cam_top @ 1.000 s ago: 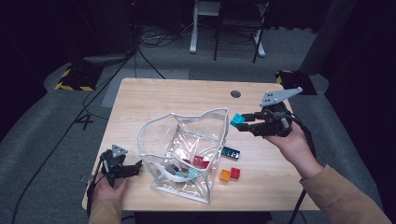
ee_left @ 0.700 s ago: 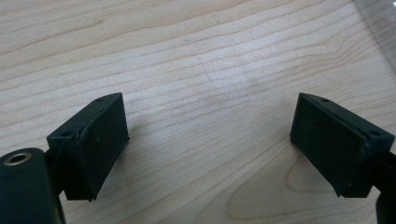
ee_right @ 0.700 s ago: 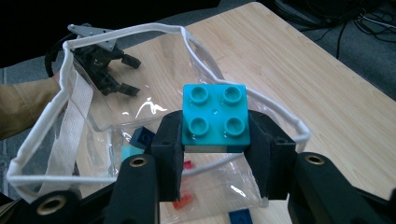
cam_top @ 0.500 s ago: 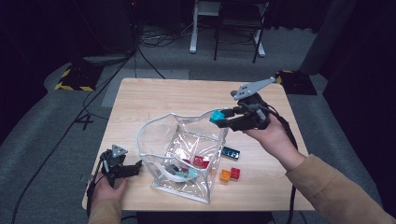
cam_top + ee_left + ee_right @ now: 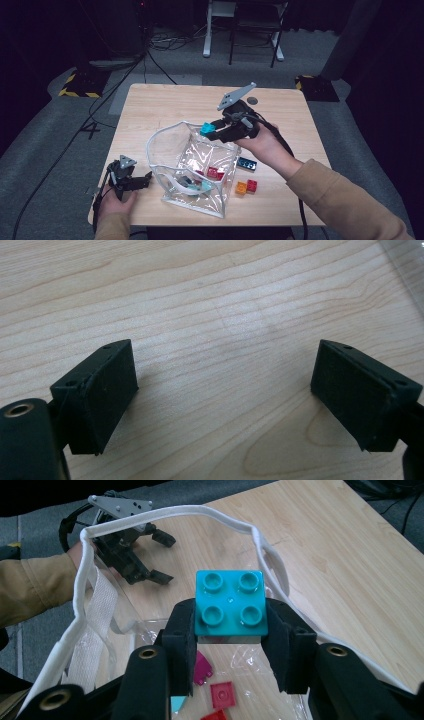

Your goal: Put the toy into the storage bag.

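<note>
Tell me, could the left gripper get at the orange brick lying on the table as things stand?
Probably not directly: the clear bag stands between the open left gripper and the orange brick, so it would have to go round.

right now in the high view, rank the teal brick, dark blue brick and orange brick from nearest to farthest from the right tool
1. Teal brick: held in the right tool, over the clear bag's rim.
2. Dark blue brick: on the table, right of the bag, under the forearm.
3. Orange brick: nearer the table's front edge, beside a red brick.
</note>
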`<move>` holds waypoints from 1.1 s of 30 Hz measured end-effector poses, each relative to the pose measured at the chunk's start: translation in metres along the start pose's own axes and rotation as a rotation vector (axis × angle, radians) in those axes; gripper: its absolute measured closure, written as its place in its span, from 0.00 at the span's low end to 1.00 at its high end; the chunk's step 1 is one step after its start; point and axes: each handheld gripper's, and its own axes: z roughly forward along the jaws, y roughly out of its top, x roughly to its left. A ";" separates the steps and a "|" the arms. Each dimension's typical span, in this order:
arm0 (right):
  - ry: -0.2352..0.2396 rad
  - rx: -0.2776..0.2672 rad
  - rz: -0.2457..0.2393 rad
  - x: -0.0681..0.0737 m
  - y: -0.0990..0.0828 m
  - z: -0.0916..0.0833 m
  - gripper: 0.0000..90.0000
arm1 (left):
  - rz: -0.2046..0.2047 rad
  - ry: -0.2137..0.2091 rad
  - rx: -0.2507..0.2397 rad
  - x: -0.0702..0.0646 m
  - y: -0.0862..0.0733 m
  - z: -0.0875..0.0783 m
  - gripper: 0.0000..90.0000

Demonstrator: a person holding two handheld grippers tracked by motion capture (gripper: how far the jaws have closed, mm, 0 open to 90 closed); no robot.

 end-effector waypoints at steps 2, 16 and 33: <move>0.006 0.013 -0.003 0.003 0.004 0.008 0.65 | 0.000 0.000 0.000 0.000 0.000 0.000 0.13; 0.031 0.144 -0.026 0.013 0.010 0.061 0.65 | 0.003 0.000 0.002 0.000 0.000 0.000 0.13; 0.015 0.401 -0.139 0.035 0.017 0.094 0.65 | 0.004 0.001 0.002 0.000 0.000 0.000 0.13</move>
